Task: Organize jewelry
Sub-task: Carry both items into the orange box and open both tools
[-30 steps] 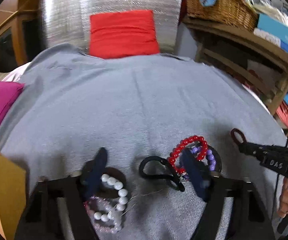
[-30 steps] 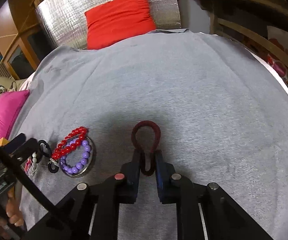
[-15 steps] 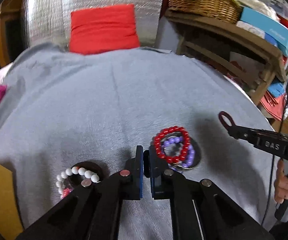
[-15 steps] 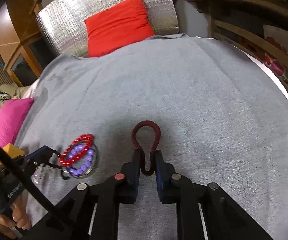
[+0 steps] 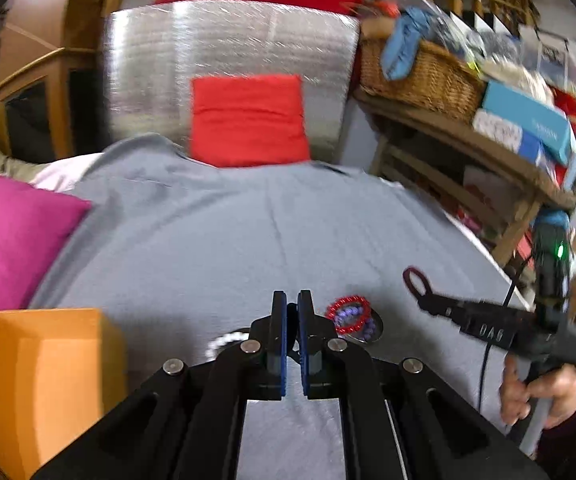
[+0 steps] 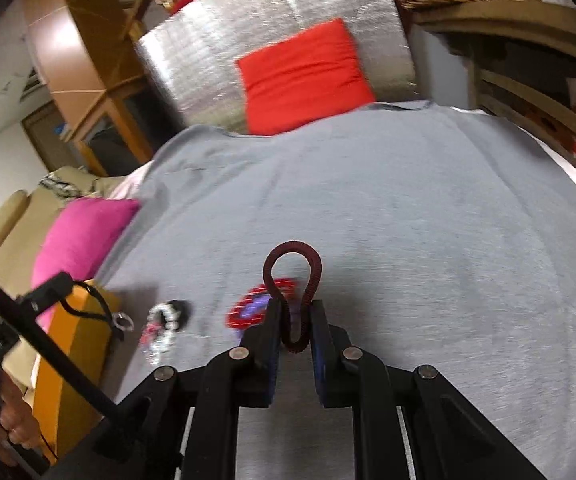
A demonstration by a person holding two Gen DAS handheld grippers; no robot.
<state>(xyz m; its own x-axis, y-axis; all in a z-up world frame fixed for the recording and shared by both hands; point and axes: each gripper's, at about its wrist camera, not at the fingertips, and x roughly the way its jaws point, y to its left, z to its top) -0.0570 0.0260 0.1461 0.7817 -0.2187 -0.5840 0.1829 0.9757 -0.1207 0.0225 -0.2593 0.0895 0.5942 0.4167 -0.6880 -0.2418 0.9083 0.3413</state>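
The bed's grey cloth cover (image 5: 216,248) looks matt and finely woven. A ribbed dark red band (image 6: 292,276) looks rubbery; the red beads (image 5: 347,312) are glossy. At the head stands a crinkled, shiny silver foil panel (image 5: 228,40), beside a rough wicker basket (image 5: 427,76).

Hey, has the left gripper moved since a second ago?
Yes. The left gripper, shut on a black cord, has lifted up and back from the red and purple bead bracelets, which now look smaller on the grey sheet.
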